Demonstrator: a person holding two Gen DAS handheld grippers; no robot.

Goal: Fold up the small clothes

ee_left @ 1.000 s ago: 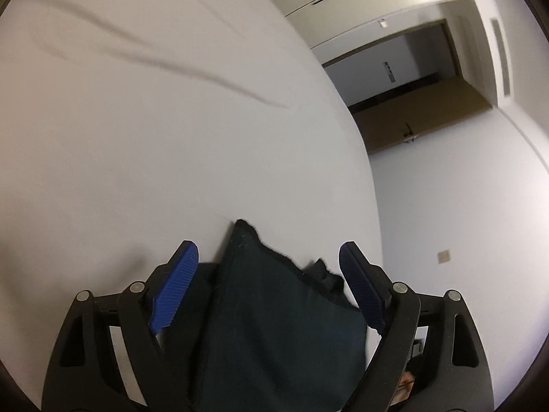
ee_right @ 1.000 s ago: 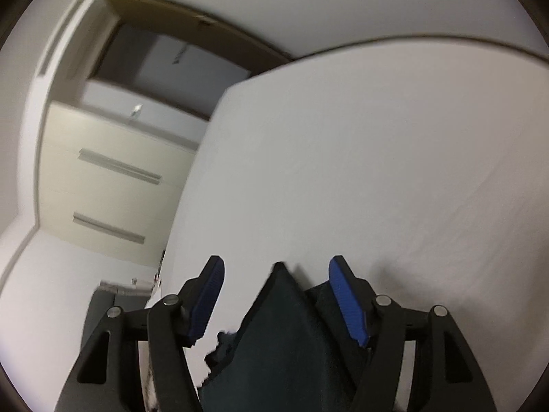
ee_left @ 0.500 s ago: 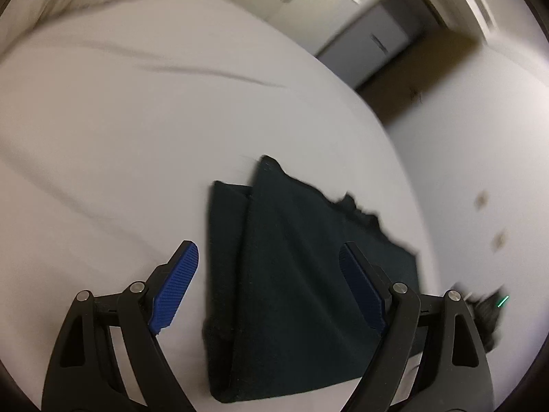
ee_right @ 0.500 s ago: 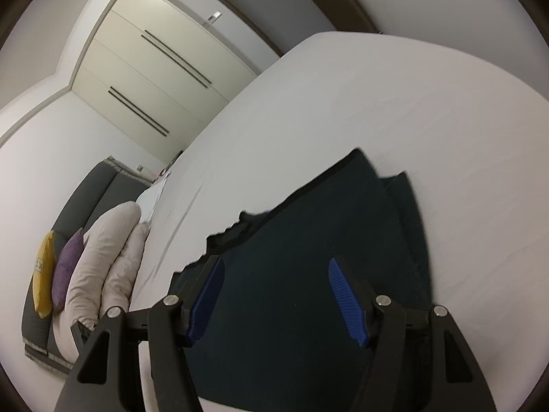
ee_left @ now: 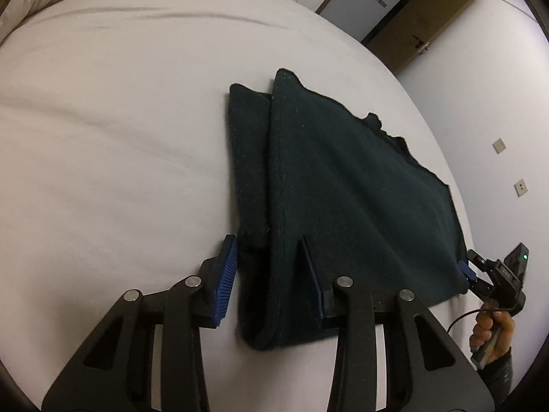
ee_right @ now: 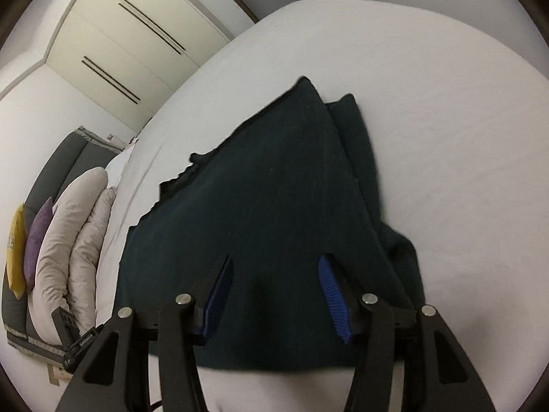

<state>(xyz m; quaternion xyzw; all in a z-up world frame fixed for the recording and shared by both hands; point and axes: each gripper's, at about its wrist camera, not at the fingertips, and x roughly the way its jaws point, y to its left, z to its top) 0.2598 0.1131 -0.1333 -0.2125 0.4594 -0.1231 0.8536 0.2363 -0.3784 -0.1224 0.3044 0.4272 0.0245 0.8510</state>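
- The dark green garment lies folded on the white bed, near the bed's edge on the side toward the door. Its long axis runs from the near edge of the bed away toward the far side.
- A narrower under-layer sticks out along the garment's left side, so the layers are not squared up.
- The left hand-held gripper sits at the garment's near left corner. Its jaws stand apart and straddle the folded edge, one pad on the sheet and the other over the cloth, clamping nothing.
- The right hand-held gripper hovers over the near hem with its jaws apart and cloth showing between the pads; it holds nothing. In the left wrist view it appears at the garment's near right corner.
- The garment lies straight ahead of both grippers, each nearest its own corner. In my judgement the next fold would start from this near hem.
- No brand, label or legible writing shows on the garment. A small sign on the far doorway is too small to read.
- Pillows lie at the bed's head end.
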